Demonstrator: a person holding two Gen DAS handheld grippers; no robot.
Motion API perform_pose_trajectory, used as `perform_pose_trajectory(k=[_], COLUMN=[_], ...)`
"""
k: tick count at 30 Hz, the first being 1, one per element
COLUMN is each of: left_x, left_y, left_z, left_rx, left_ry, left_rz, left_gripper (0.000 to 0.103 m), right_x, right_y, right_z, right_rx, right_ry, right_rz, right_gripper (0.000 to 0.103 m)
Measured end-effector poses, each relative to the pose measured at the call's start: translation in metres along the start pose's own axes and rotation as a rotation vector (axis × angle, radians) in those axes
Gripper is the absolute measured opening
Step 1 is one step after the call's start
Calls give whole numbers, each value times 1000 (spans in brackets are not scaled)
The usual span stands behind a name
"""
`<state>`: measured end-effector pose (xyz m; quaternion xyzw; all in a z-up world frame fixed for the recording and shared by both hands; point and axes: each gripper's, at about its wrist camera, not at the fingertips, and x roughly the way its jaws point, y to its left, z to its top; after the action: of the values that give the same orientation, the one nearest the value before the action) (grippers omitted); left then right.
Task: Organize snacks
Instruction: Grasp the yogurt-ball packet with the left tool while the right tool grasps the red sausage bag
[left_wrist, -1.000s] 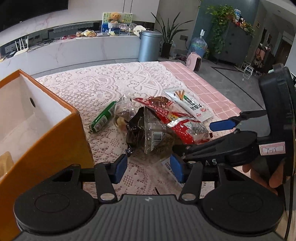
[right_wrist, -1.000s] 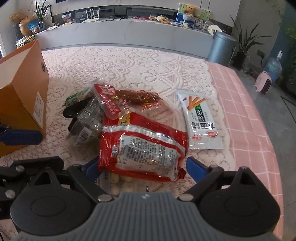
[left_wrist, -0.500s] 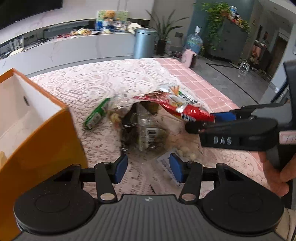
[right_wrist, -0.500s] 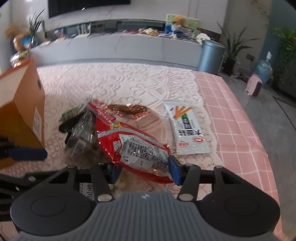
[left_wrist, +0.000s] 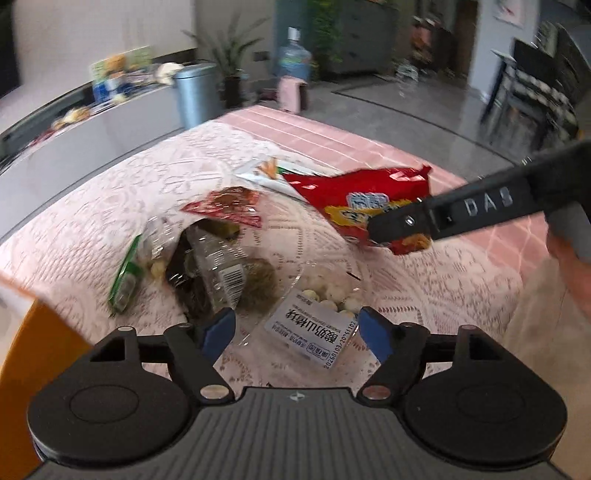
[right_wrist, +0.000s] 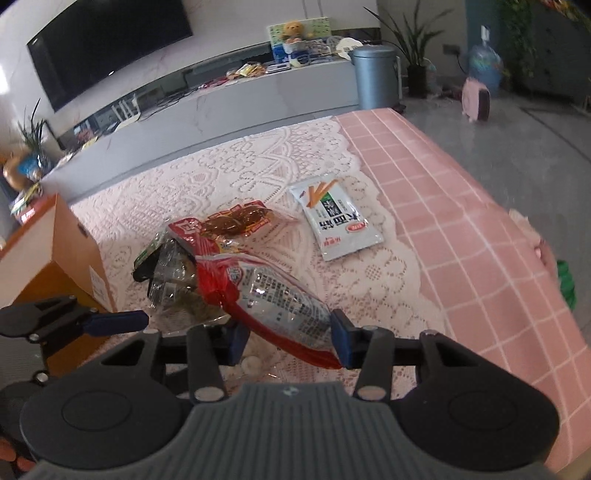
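Note:
My right gripper (right_wrist: 286, 338) is shut on a red snack bag (right_wrist: 269, 295) and holds it lifted above the table; the red snack bag shows in the left wrist view (left_wrist: 362, 199) with the right gripper (left_wrist: 399, 229) pinching it. My left gripper (left_wrist: 295, 328) is open and empty, straddling a clear bag of white balls (left_wrist: 317, 317). A pile of clear and dark packets (left_wrist: 210, 266) and a green packet (left_wrist: 125, 280) lie left of it. A white stick-snack packet (right_wrist: 336, 218) lies flat on the lace cloth. The orange box (right_wrist: 55, 258) stands at the left.
A red-edged packet of brown snacks (right_wrist: 236, 221) lies behind the pile. The table's pink checked cloth (right_wrist: 461, 240) runs to the right edge. A grey bin (right_wrist: 375, 75) and a low counter (right_wrist: 221, 107) stand beyond the table.
My right gripper closed on the red bag and lifted it up and to the right off the pile. My left gripper opened wider and swung right, over the bag of white balls.

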<state>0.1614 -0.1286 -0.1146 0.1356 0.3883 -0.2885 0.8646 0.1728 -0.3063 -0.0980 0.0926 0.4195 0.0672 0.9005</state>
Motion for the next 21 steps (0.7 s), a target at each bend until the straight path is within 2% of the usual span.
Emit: perform_pose_trajectory(k=[4, 6, 11, 16, 19, 21], left_x=[14, 21, 34, 47, 49, 49], left_y=[6, 9, 4, -10, -10, -9], left_z=[5, 5, 6, 3, 2, 2], left_rx=[30, 35, 72, 148, 111, 84], left_ry=[52, 71, 97, 122, 114, 112], left_rz=[-81, -98, -104, -67, -71, -60], left_gripper=[91, 91, 92, 92, 93, 88], right_x=[5, 6, 6, 6, 6, 5], right_y=[-5, -8, -11, -11, -13, -13], right_z=[0, 0, 0, 0, 0, 0], right_rx=[43, 59, 77, 78, 91, 92], right_ry=[9, 8, 9, 2, -3, -3], right_rz=[26, 32, 42, 39, 43, 44], right_gripper=[45, 45, 46, 46, 46, 46])
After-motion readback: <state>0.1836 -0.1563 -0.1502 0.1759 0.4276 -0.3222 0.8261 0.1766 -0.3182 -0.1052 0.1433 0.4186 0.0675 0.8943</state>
